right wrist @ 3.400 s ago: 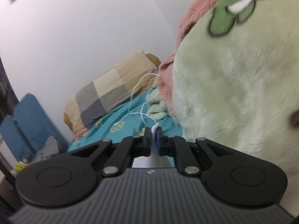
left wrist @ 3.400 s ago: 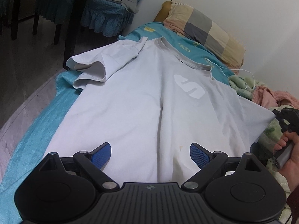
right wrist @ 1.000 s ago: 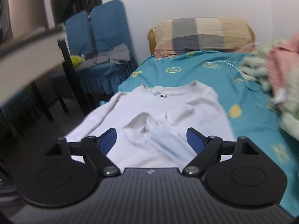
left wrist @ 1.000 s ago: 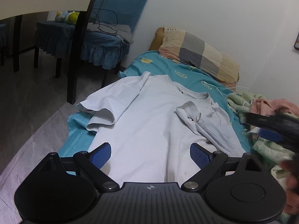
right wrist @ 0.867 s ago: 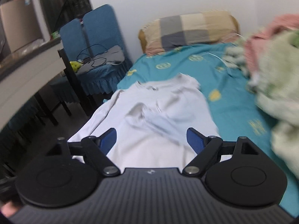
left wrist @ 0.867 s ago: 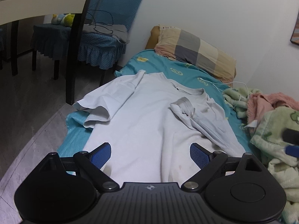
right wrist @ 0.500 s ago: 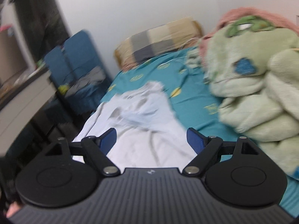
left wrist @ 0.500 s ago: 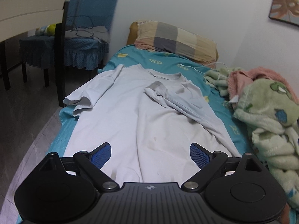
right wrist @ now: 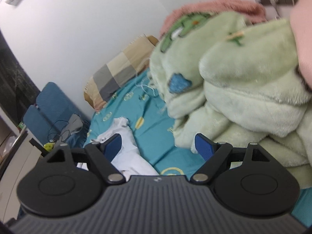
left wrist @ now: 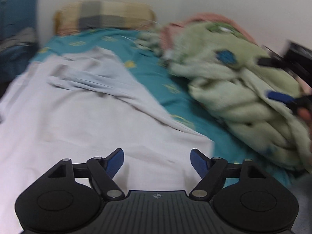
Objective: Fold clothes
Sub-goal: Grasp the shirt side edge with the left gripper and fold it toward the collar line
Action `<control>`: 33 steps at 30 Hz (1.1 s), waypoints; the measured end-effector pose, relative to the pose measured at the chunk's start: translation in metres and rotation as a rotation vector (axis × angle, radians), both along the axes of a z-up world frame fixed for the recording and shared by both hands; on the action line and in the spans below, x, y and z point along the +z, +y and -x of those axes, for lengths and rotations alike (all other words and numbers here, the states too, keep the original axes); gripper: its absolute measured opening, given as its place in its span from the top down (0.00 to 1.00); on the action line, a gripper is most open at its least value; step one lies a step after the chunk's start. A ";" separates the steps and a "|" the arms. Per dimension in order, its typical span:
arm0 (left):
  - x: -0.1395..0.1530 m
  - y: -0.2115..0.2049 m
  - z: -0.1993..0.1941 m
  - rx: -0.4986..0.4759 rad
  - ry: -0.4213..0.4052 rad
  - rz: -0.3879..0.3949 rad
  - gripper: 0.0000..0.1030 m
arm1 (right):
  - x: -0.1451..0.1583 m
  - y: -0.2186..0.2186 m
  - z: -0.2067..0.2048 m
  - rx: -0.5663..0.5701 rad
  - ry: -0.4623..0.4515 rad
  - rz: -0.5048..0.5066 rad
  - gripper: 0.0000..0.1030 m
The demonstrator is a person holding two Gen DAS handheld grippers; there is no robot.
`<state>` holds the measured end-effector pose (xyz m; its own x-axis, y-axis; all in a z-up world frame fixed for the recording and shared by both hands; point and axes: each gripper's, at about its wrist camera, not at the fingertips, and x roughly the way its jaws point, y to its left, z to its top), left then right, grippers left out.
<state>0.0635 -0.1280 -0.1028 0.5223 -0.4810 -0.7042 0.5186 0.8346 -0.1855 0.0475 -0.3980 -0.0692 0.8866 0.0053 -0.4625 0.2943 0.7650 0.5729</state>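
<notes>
The bed (left wrist: 154,72), covered in a teal patterned sheet, filled both views. A white T-shirt (left wrist: 78,120) lay flat along its left half, with one sleeve (left wrist: 93,81) folded inward across the chest. A bulky pale-green fleece blanket (left wrist: 239,89) with a pink one (right wrist: 214,5) behind it was heaped on the right half of the bed, near the wall. A checked pillow (left wrist: 105,19) lay at the head of the bed, and blue chairs (right wrist: 50,105) stood beside it.

The left gripper (left wrist: 157,160) hung over the lower part of the T-shirt. Its jaws had just been closing but stood apart, with nothing between the pads and no visible contact with the cloth. The right gripper (right wrist: 158,147) hung over the sheet between the T-shirt edge and the green blanket, released, with jaws wide and empty. In the left wrist view it appeared blurred at the right edge, over the blanket.
</notes>
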 end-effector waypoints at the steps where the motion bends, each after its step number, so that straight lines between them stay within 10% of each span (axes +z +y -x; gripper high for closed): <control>1: -0.004 -0.011 0.003 -0.039 0.006 -0.004 0.31 | -0.003 -0.002 -0.003 0.007 0.006 -0.004 0.19; 16: -0.043 -0.041 0.017 -0.223 0.070 -0.110 0.97 | -0.028 0.012 -0.035 0.102 0.138 -0.002 0.19; 27: 0.033 0.070 0.038 0.032 0.295 0.243 0.98 | -0.024 0.039 -0.039 0.183 0.175 0.075 0.19; 33: -0.010 0.110 0.046 0.249 0.395 0.071 0.98 | -0.025 0.058 -0.042 0.239 0.194 0.107 0.19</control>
